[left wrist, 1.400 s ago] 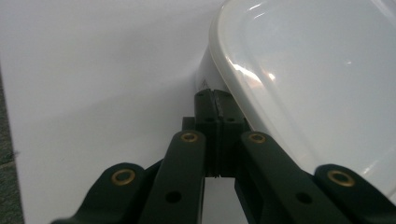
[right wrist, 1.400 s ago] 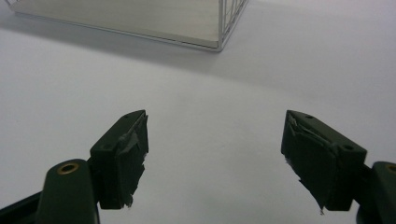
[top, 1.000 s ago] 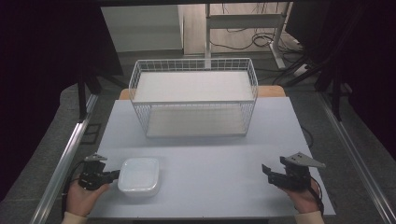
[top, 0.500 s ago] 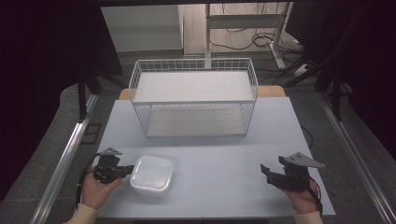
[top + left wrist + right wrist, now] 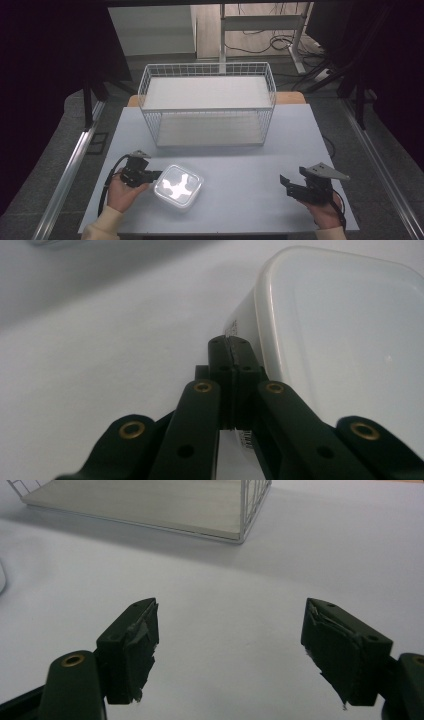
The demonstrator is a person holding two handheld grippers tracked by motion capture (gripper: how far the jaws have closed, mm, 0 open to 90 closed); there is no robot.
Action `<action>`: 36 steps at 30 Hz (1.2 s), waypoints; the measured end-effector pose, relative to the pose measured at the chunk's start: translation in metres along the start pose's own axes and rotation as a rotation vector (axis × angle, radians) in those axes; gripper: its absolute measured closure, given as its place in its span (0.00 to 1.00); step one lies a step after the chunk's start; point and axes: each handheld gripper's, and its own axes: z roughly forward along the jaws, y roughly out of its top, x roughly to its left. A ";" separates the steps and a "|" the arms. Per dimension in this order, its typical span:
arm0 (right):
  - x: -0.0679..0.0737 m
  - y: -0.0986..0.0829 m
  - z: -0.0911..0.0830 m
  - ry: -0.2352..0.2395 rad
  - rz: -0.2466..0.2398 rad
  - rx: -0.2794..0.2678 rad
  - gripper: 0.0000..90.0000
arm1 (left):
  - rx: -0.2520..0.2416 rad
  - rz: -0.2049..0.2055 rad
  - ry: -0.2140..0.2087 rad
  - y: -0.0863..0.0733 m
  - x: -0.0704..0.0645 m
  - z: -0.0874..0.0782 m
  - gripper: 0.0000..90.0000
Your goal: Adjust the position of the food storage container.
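A white lidded plastic container (image 5: 178, 187) lies on the pale table at the front left. My left gripper (image 5: 152, 176) is at its left side, jaws shut together. In the left gripper view the shut tips (image 5: 230, 342) touch the container's (image 5: 340, 340) side wall, with nothing visibly held between them. My right gripper (image 5: 285, 182) rests near the front right of the table, pointing left. Its jaws are wide open over bare table (image 5: 230, 645).
A white wire basket (image 5: 207, 107) with a pale board floor stands at the back middle of the table; its near corner (image 5: 245, 510) appears in the right gripper view. The table's front edge (image 5: 215, 234) runs just below both hands. Dark floor and metal rails flank the table.
My left gripper and the container have moved rightward together across the front of the table. The right gripper has stayed where it was.
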 end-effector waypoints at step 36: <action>0.001 0.000 0.000 -0.002 0.002 0.002 0.25 | -0.081 -0.013 0.020 -0.045 -0.020 -0.041 1.00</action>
